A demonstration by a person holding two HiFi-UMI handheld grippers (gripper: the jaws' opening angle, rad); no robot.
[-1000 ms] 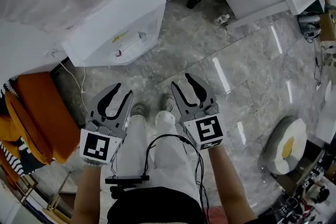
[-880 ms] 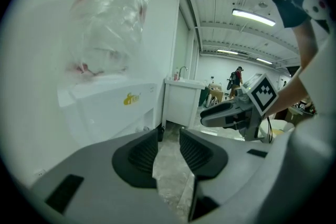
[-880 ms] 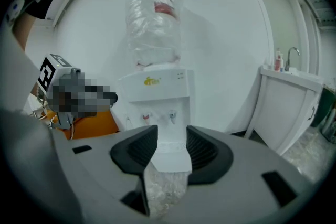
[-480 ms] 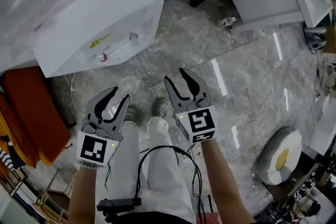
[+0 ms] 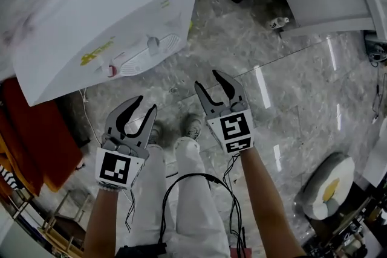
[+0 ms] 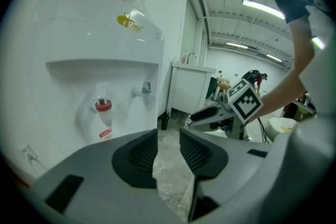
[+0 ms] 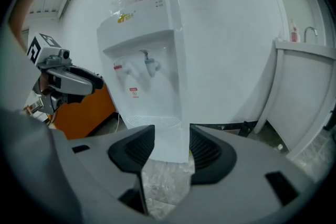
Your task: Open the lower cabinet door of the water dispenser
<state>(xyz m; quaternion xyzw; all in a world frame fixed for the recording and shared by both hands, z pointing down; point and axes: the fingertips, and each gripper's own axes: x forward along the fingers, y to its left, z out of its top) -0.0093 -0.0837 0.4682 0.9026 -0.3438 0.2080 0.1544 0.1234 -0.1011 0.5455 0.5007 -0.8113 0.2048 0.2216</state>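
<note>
Ahead, the white plastic water dispenser (image 5: 91, 15) stands on the grey marble floor (image 5: 290, 69). Both grippers hang near its front, apart from it: the left gripper (image 5: 140, 110) with jaws parted and empty, the right gripper (image 5: 213, 83) with jaws opening, nothing between them.

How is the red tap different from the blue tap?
The red tap has a red cap; the blue tap has a blue one. A sticker sits under the red tap, none under the blue tap. Both stick out of the white dispenser, side by side.
</note>
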